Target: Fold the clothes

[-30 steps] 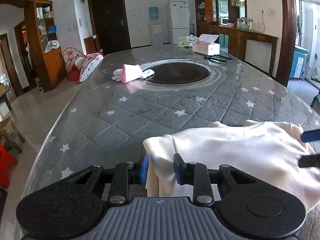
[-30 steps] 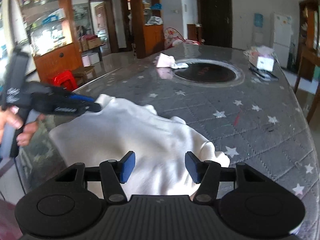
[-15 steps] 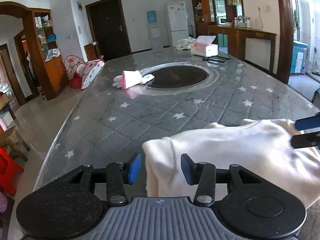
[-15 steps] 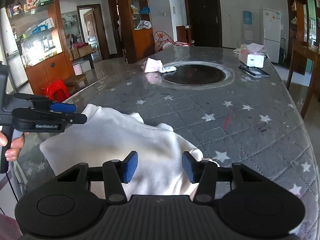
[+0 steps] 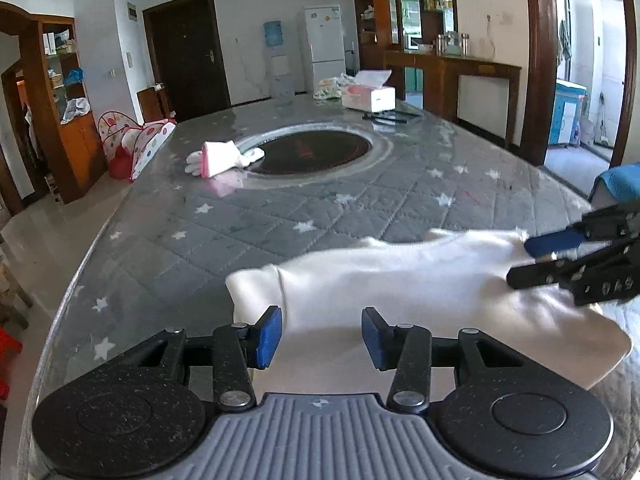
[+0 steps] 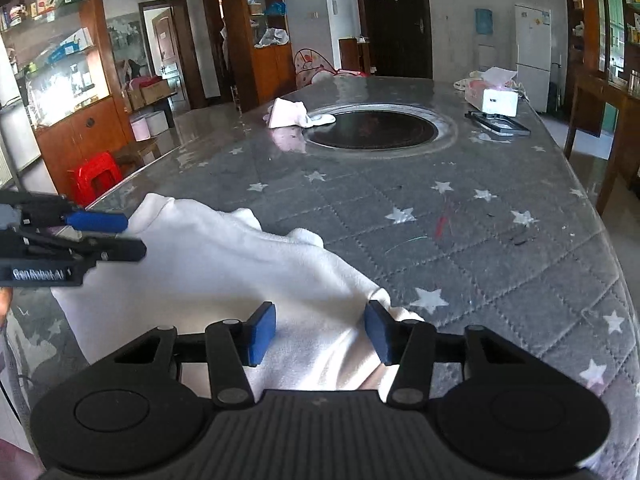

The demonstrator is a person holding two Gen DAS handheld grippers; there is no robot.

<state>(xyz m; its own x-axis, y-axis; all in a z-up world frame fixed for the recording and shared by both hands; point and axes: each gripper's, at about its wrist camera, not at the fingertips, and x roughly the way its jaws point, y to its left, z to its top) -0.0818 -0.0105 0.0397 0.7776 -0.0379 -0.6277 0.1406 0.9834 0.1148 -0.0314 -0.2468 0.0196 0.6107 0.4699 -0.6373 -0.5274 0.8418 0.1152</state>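
left tongs [image 5: 321,334] and right tongs [image 6: 319,333], both spread apart, hover over a cream-white fleece garment [image 5: 420,280] lying at the near edge of the grey star-quilted tabletop [image 6: 460,216]; beyond the garment, a pink-and-white folded cloth [image 5: 224,154].

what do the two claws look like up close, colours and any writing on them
Both are matte black, speckled linkage bars with silver pivot bolts, two round black discs and a ribbed grey base. The left claw and right claw carry blue pads on their fingers. White "GenRobot.AI" lettering marks the left one's side.
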